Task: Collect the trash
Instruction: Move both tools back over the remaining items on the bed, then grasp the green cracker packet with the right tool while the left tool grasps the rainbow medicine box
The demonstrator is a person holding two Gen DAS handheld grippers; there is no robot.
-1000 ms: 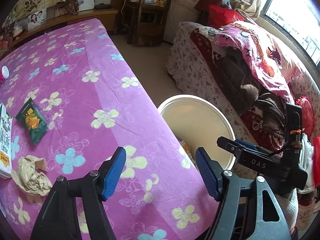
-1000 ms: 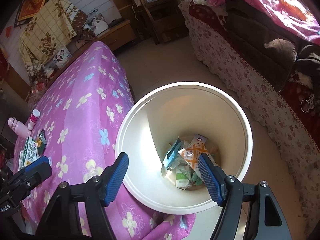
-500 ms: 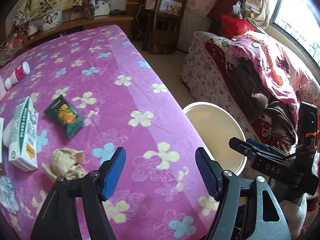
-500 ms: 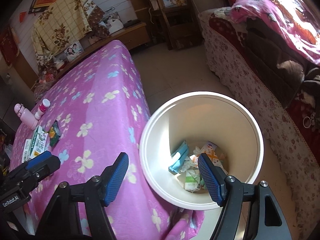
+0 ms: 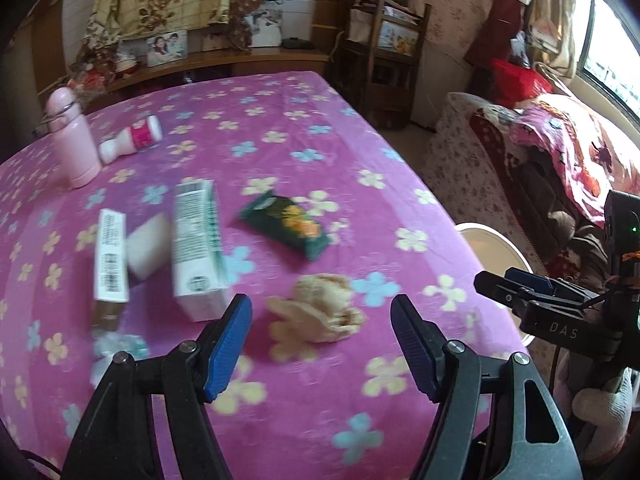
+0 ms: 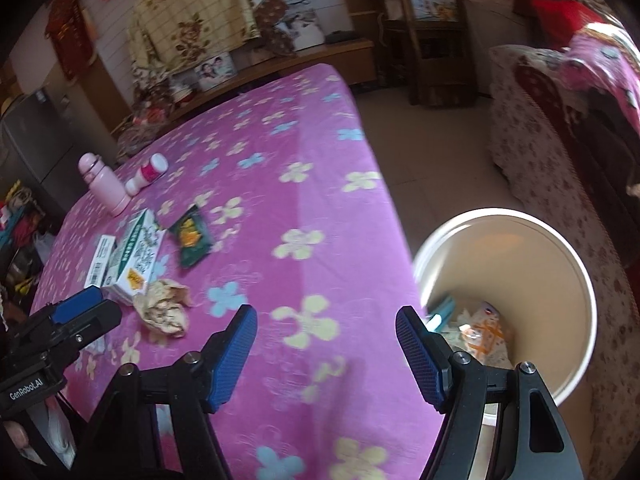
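Purple flowered cloth (image 5: 280, 152) covered the table on which the trash lay. Nearest the left gripper (image 5: 320, 340) sat a crumpled paper wad (image 5: 316, 314), resting on the cloth just ahead of the gap between the blue fingers (image 5: 228, 344) and touching neither. Beyond it lay a dark green snack packet (image 5: 286, 224), flat and apart from the wad. To the left of both stood a white-and-green carton (image 5: 198, 248) on its side, with a pale rounded object (image 5: 148, 246) between it and a narrower white box (image 5: 110, 256). A small bluish-white scrap (image 5: 118, 346) lay near the left finger; blur hid its nature. Farther back stood an upright pink bottle (image 5: 74, 140), with a small white-and-pink bottle (image 5: 132, 140) lying beside it.

Off the table's right edge, on the floor, stood a round white bin (image 6: 576, 280). Within it, at the bottom, lay several wrappers (image 6: 476, 328), among them a teal piece and an orange-and-white one.

Both tools were empty, with jaws spread wide. The left gripper was held low over the cloth, pointing at the wad. The right gripper (image 6: 326, 352) hovered above the table's near corner, its left finger over the cloth and its right finger (image 6: 420, 356) before the bin's rim.
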